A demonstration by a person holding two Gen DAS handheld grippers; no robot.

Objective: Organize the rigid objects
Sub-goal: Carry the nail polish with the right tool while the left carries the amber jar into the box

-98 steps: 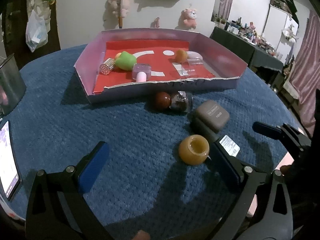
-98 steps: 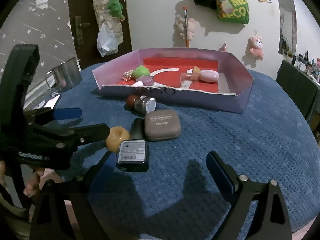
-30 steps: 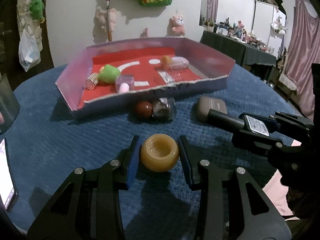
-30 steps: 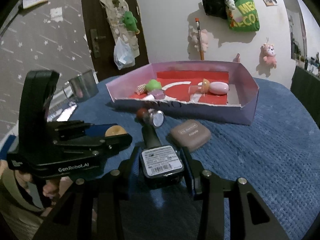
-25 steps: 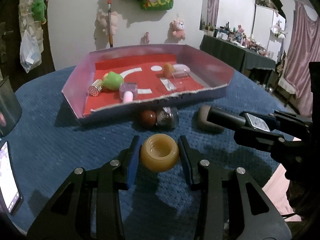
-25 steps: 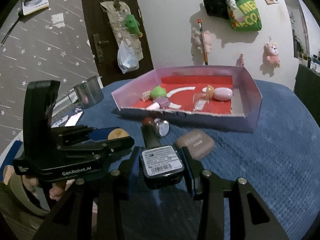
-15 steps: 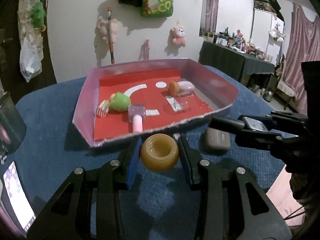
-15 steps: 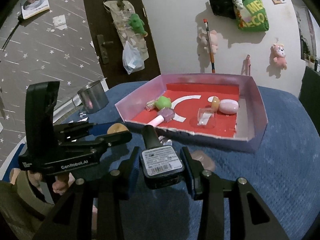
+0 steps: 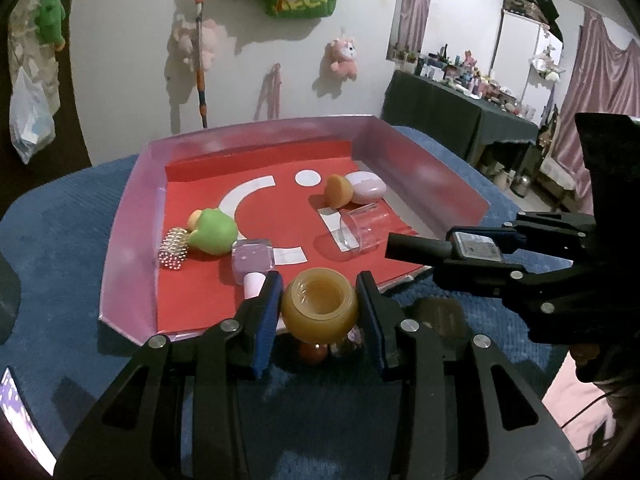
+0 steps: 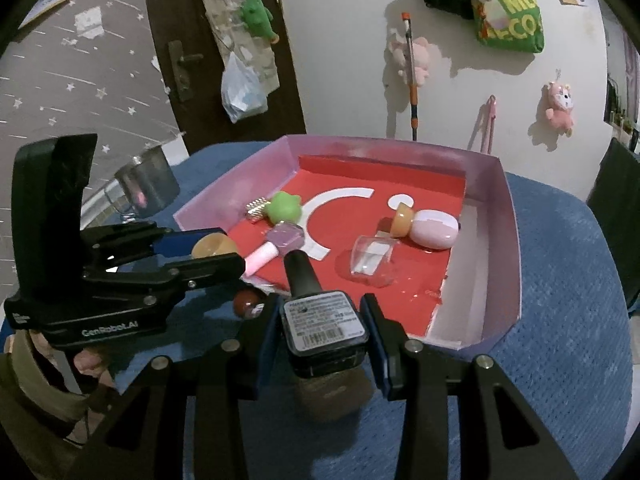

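My left gripper [image 9: 319, 308] is shut on an amber round jar [image 9: 319, 307], held in the air at the near edge of the pink tray [image 9: 132, 216]. My right gripper [image 10: 323, 328] is shut on a black bottle with a white label [image 10: 323, 322], also lifted at the tray's front edge. From the right wrist view the left gripper [image 10: 208, 254] with the jar [image 10: 214, 245] is at the left. In the left wrist view, the right gripper [image 9: 472, 250] with the bottle [image 9: 474, 244] is at the right. The tray's red floor holds a green toy [image 9: 212, 232], a lilac bottle [image 9: 254, 262], a clear cup [image 9: 362, 230], and an orange piece [image 9: 338, 190] beside a pink oval case [image 9: 366, 187].
On the blue cloth [image 9: 60, 304] below the grippers lie a red-brown ball [image 10: 246, 300] and a taupe case [image 9: 440, 312], partly hidden. A metal mug [image 10: 146, 186] stands at the left. A phone [image 9: 20, 412] lies at the table's near left edge.
Both grippers closed on the jar and the black bottle, lifted them off the cloth and carried them forward to the tray's near edge. The ball and case stayed behind on the cloth.
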